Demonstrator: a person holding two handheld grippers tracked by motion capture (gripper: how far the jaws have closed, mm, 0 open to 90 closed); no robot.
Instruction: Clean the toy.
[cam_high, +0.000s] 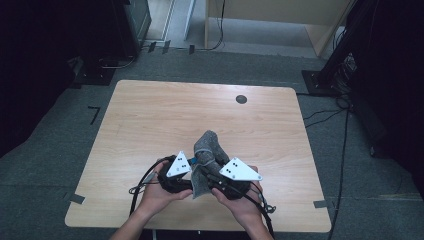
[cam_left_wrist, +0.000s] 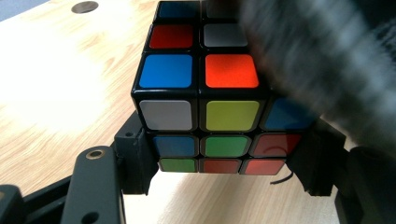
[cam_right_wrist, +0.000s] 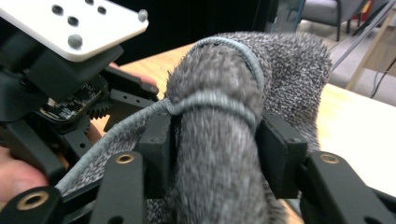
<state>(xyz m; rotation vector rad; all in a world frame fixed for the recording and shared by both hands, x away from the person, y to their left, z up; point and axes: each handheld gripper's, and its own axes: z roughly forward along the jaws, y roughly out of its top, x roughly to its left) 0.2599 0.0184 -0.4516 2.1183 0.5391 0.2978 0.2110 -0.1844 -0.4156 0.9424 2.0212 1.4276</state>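
Colourful puzzle cube (cam_left_wrist: 205, 100) clamped between the left gripper's (cam_left_wrist: 219, 168) black jaws, blurred grey knitted fabric (cam_left_wrist: 322, 56) overlapping its upper right, pale wooden tabletop (cam_left_wrist: 60, 93) beneath

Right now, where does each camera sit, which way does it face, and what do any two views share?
High view: above the person's side, looking forward and down at the table; both forearms, left gripper and right gripper show.
Left gripper view: rides the left gripper, looks along its jaws at the puzzle cube clamped between them.
Right gripper view: rides the right gripper, looks along its jaws, which flank the grey fuzzy sock; a hand shows.
Shared: all three show the sock.
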